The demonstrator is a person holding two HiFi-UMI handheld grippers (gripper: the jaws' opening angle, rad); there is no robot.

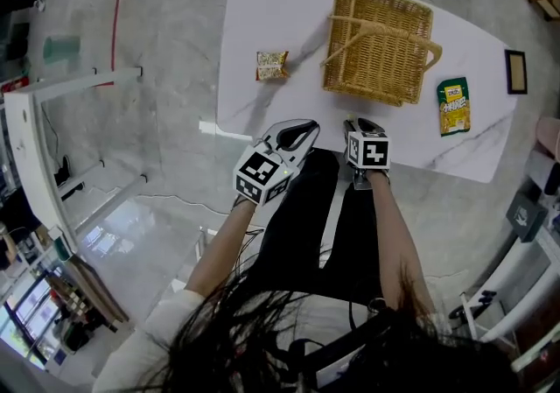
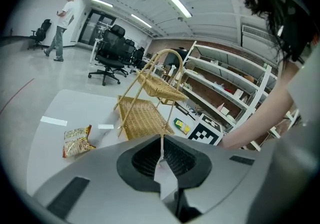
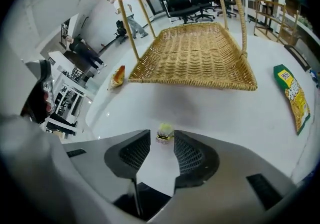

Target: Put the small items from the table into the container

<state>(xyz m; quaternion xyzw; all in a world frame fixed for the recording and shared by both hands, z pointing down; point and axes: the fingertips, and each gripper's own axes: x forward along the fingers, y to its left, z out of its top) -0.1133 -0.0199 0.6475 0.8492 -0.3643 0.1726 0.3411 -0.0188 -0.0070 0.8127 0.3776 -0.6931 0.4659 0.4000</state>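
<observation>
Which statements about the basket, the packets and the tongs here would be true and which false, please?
1. The basket holds no items. True.
2. The left tongs stand wide open. False: their jaws are together, with nothing between them.
3. In the head view, the green packet lies left of the basket. False: it lies to the right; the orange packet lies to the left.
4. A small yellow item sits at the tips of the open right tongs. True.

On the worktop [image 1: 254, 94] we find the basket [image 1: 381, 45], one packet [image 1: 271, 65] left of it, a second packet [image 1: 453, 106] right, a small item [image 3: 165, 131] before it.
</observation>
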